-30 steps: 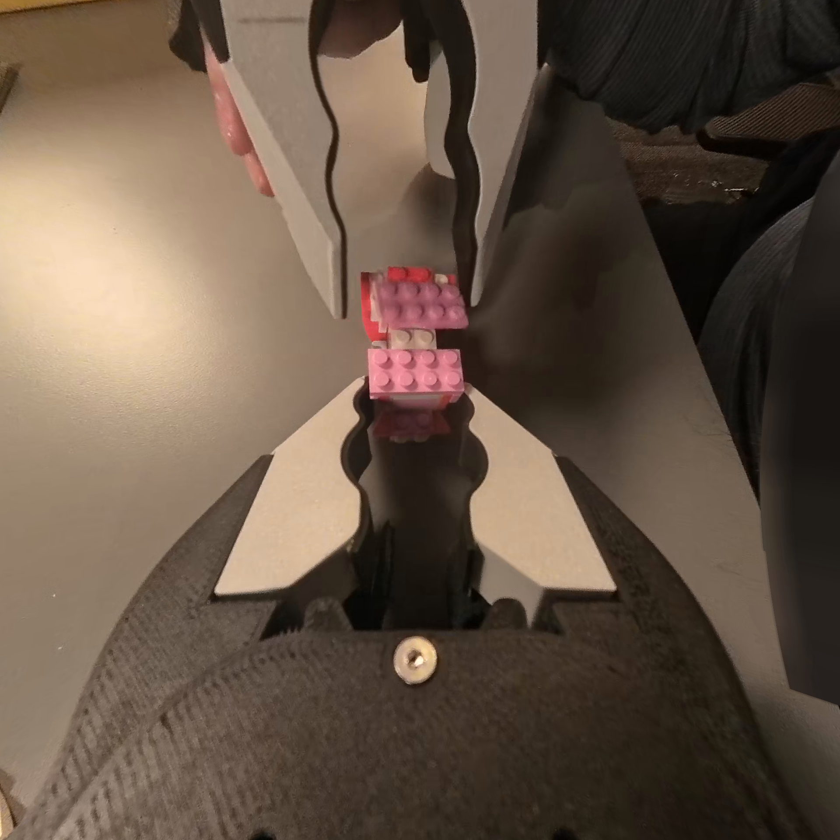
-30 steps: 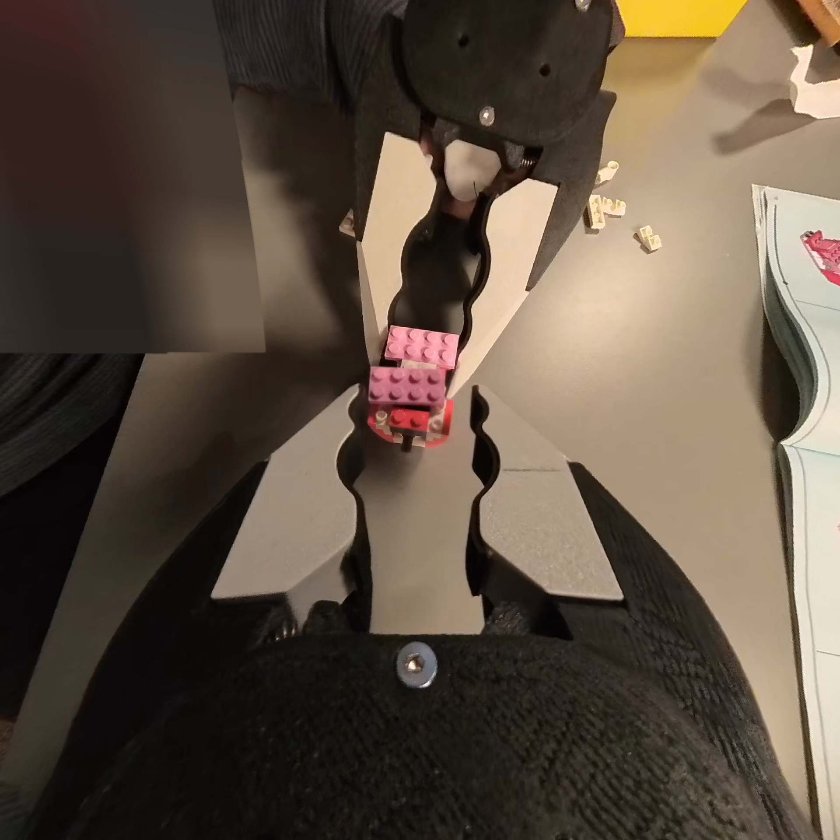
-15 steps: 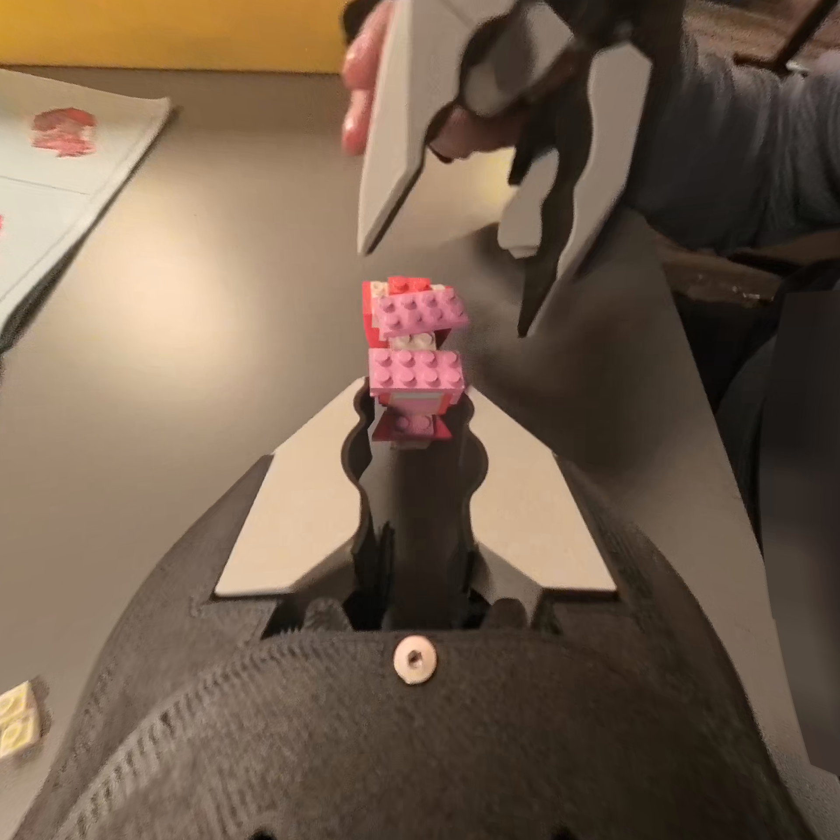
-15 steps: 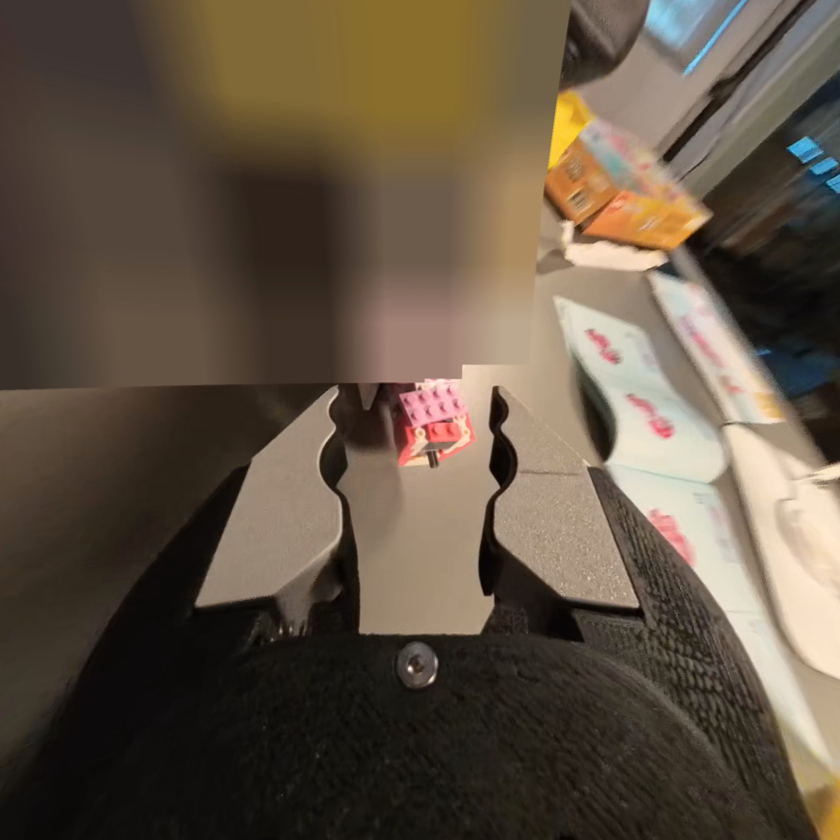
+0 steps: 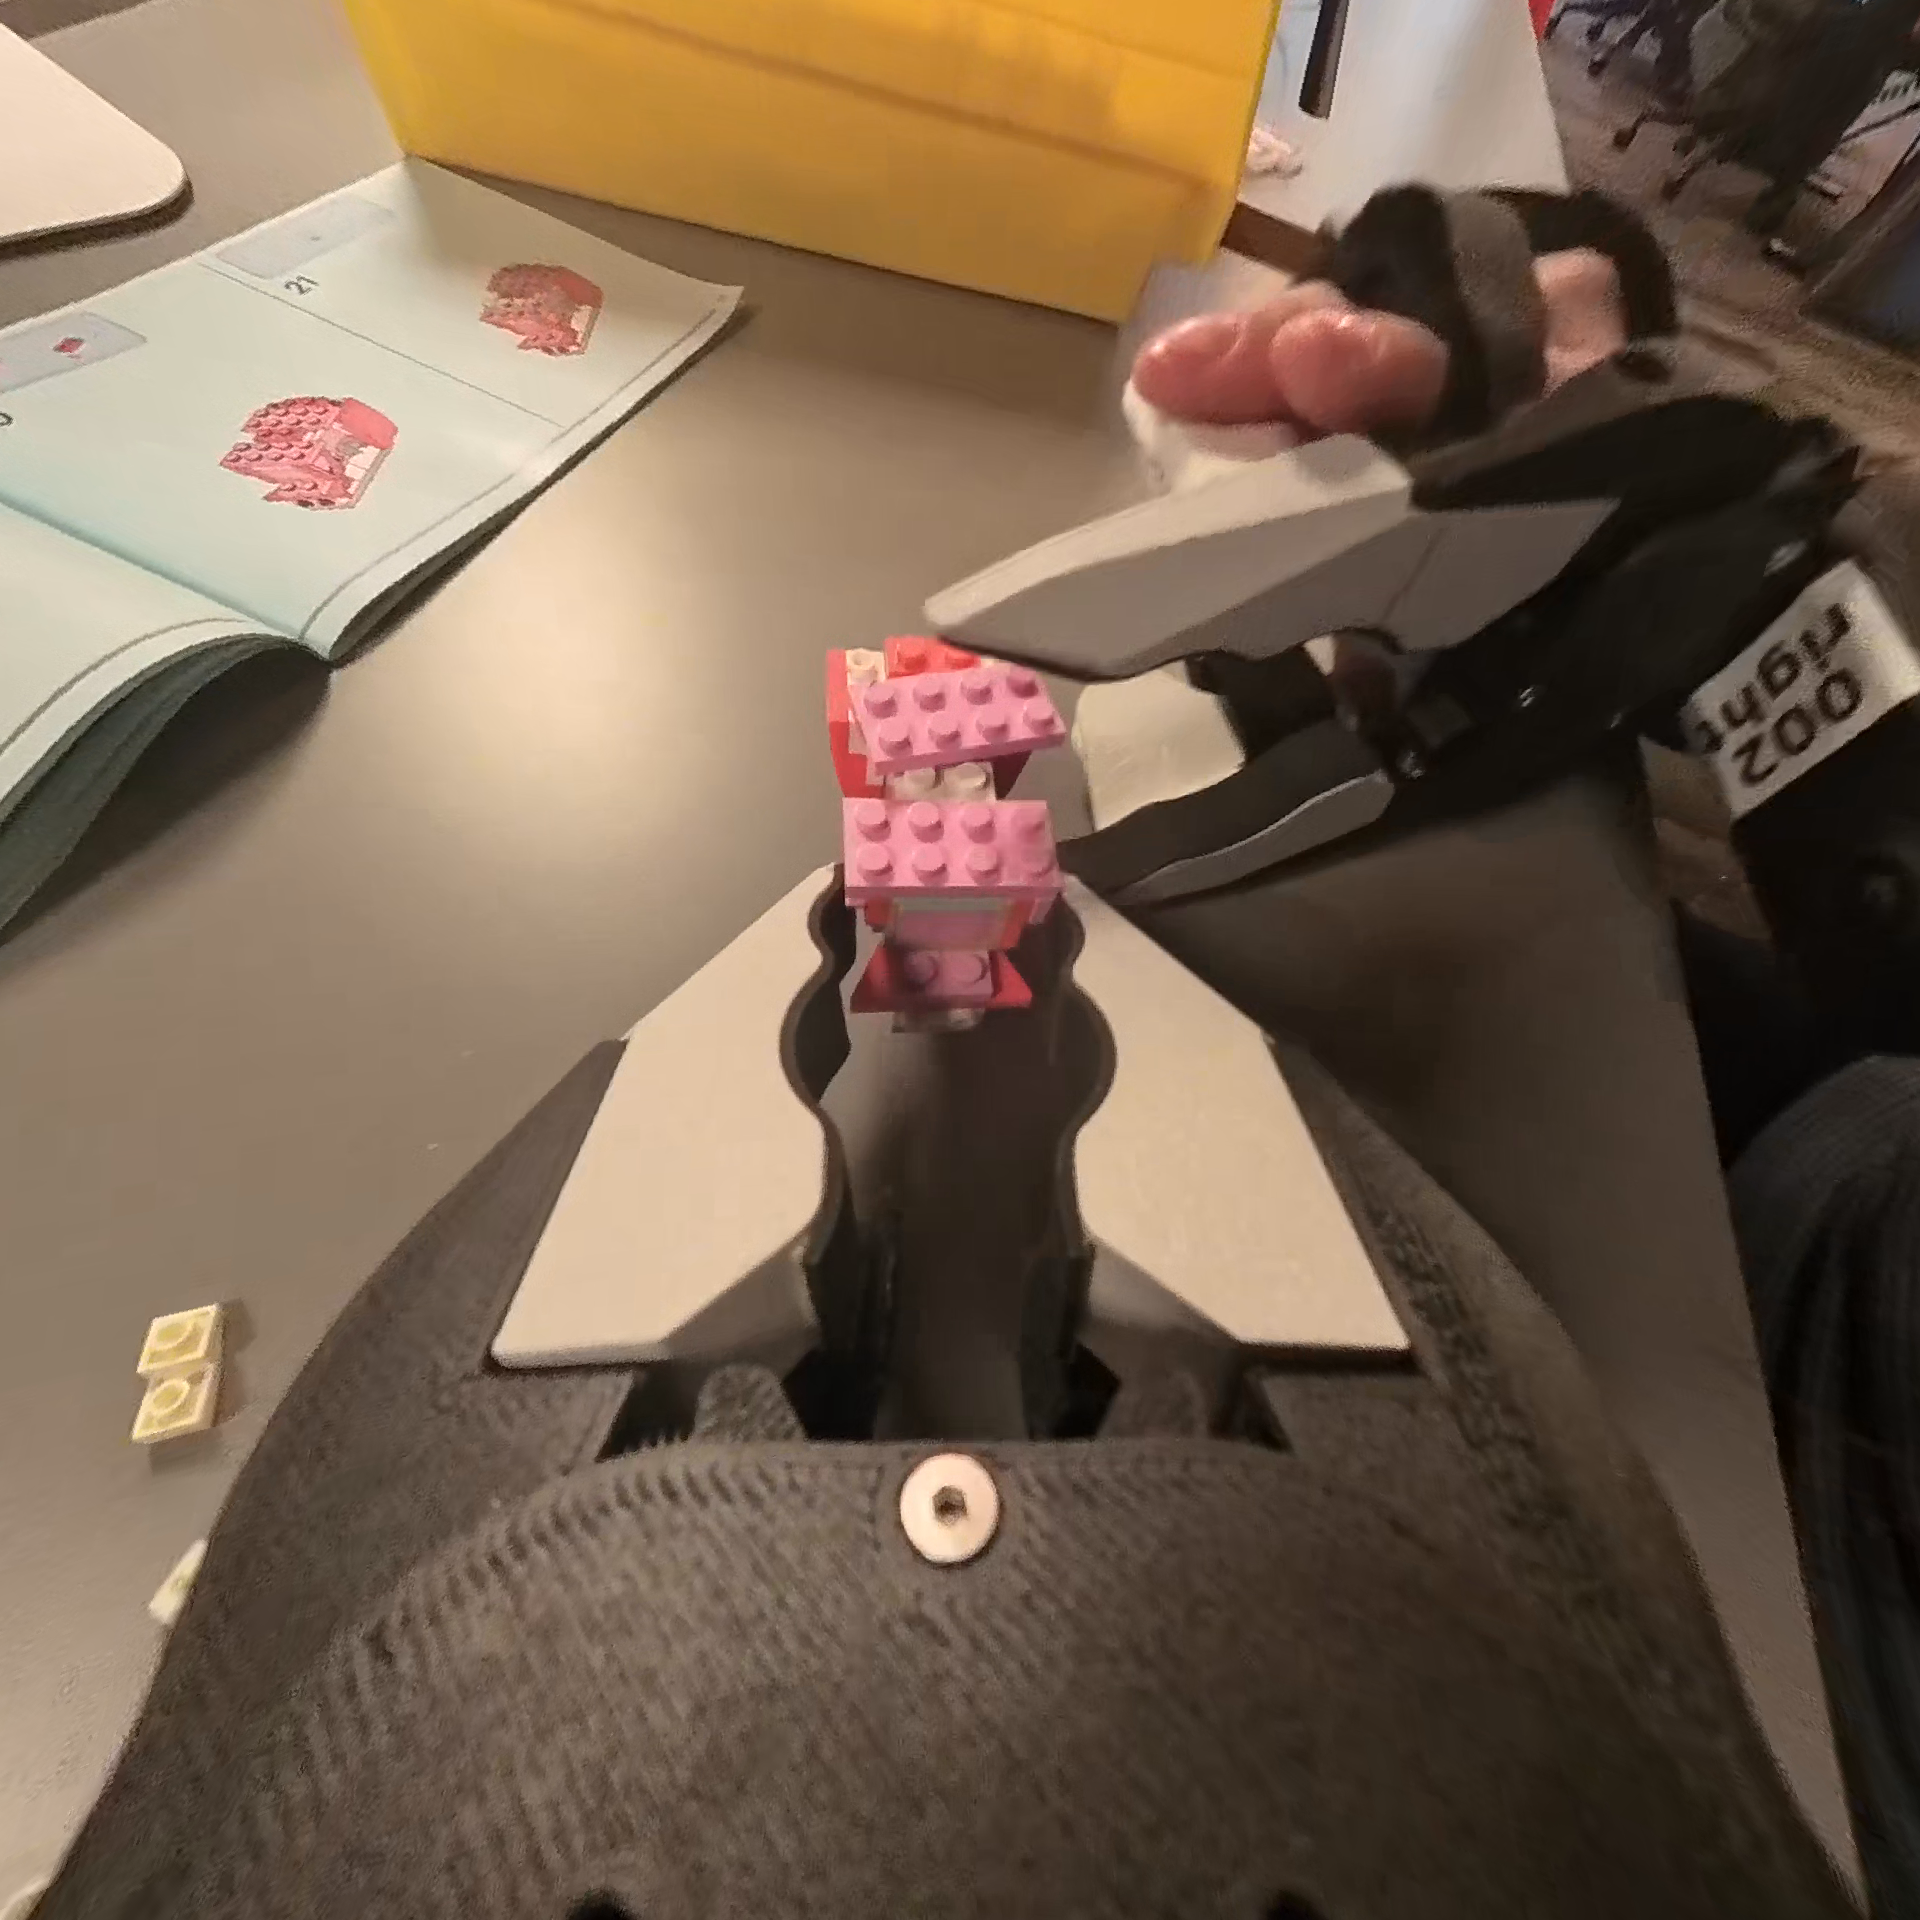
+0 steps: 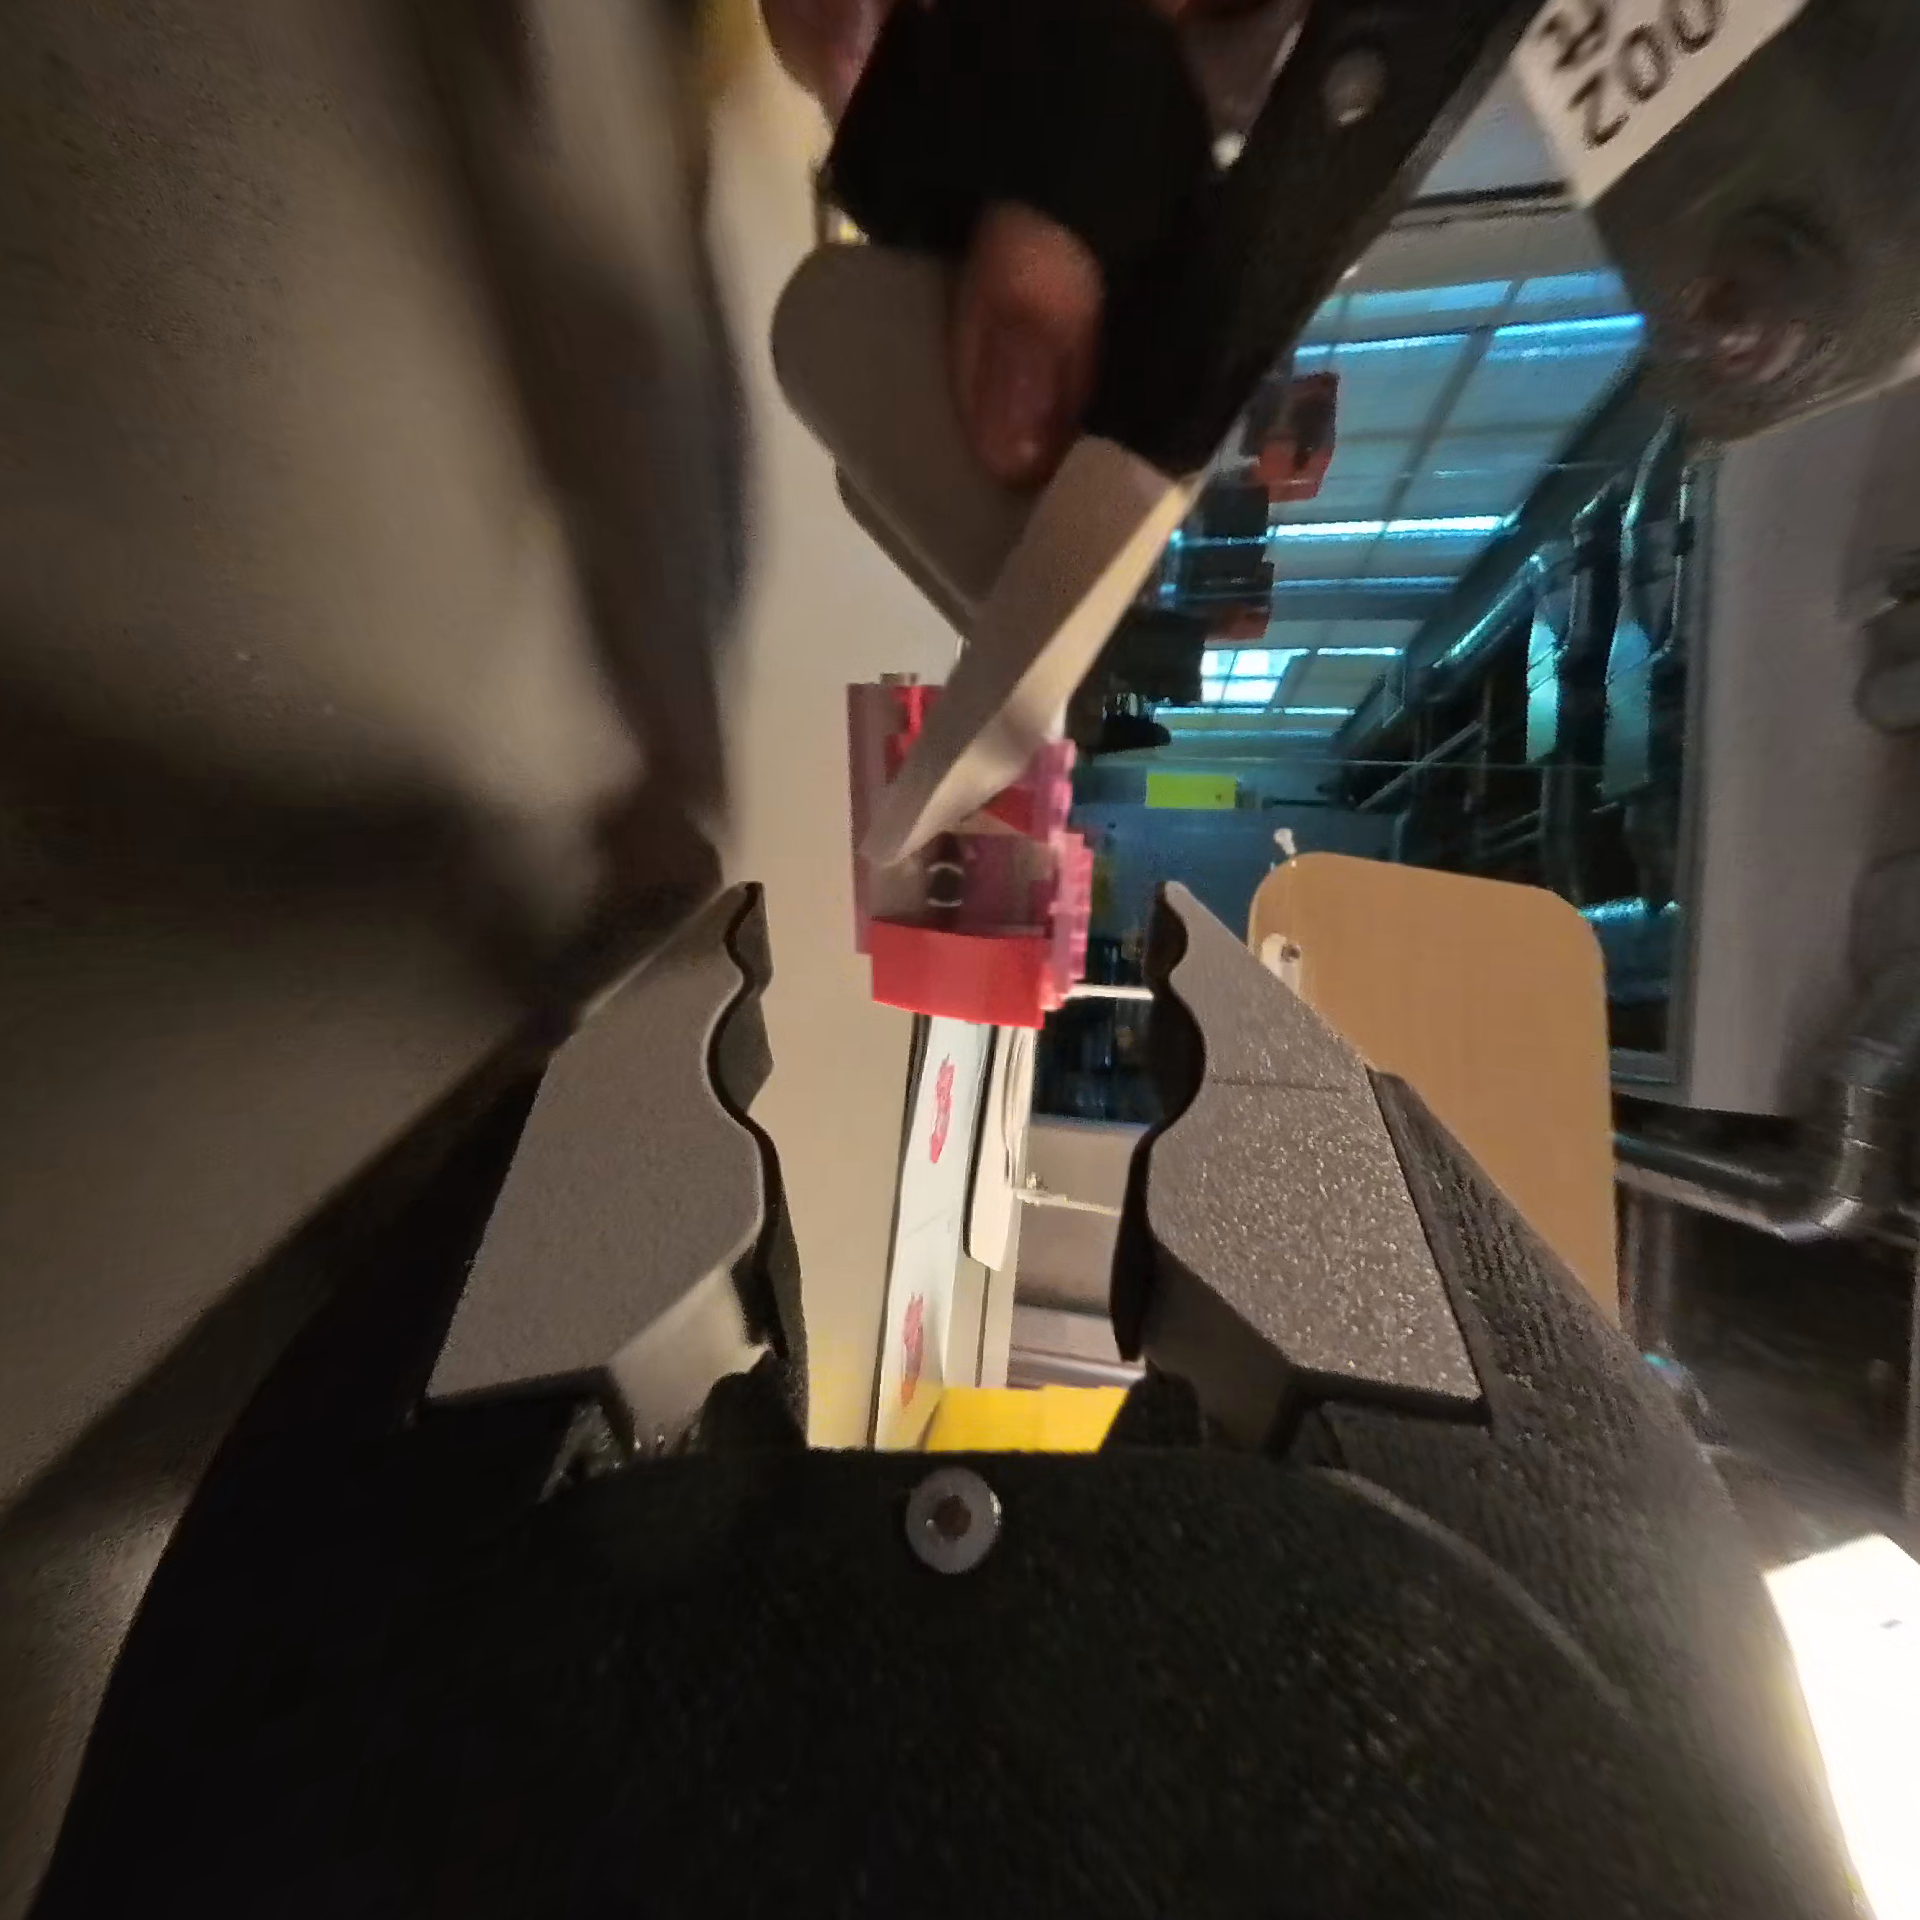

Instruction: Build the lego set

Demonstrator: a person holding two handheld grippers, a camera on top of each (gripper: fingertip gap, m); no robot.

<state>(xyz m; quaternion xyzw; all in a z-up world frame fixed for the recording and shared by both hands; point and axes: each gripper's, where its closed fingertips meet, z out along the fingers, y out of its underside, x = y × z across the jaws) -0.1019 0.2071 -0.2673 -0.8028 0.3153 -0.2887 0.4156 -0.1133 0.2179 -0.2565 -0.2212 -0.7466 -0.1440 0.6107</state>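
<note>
On grey table [image 5: 416,831]: open booklet [image 5: 260,468], yellow box [image 5: 831,135].

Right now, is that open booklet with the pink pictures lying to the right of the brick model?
No. In the left wrist view the open booklet lies on the table to the left of the pink and red brick model.

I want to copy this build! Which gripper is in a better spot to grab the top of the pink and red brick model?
Right, probably. The right gripper is open, its fingers straddling the top of the brick model. The left gripper already clamps the bottom.
</note>
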